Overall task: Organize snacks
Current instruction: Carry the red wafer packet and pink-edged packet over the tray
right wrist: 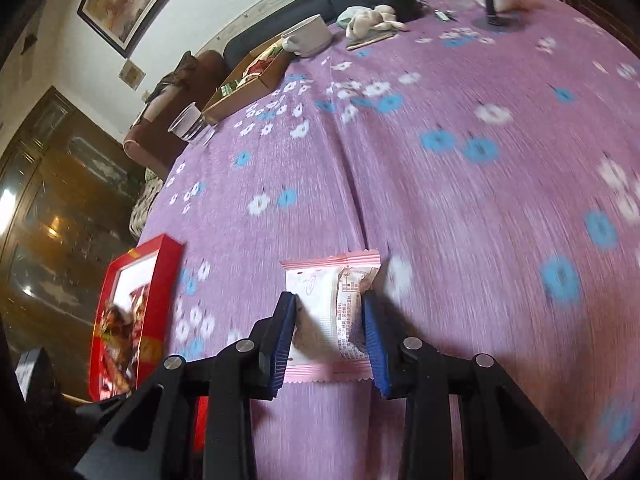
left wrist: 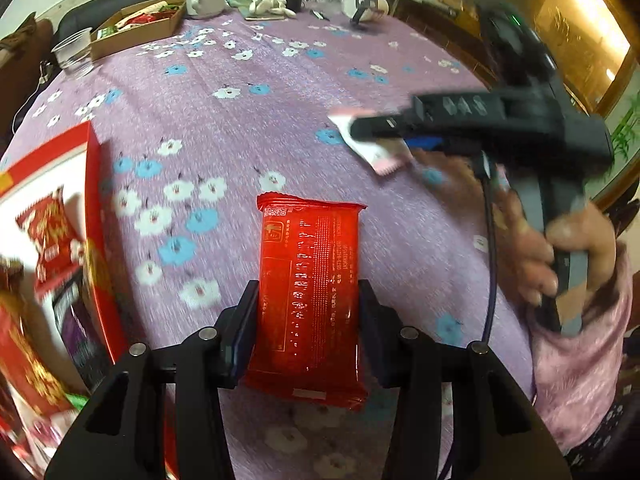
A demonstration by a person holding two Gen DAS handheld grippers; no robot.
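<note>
Holding red snack packets: red box (left wrist: 94, 184) (brown tray (left wrist: 136, 34) likewise).

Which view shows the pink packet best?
The right wrist view: the pink packet sits sharp and central between the right gripper fingers, print side visible. The left wrist view shows it only from the side, small, motion-blurred and partly covered by a finger, above the tablecloth.

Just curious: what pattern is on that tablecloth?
The tablecloth is purple with white and blue flowers, clearest in the right wrist view.
</note>
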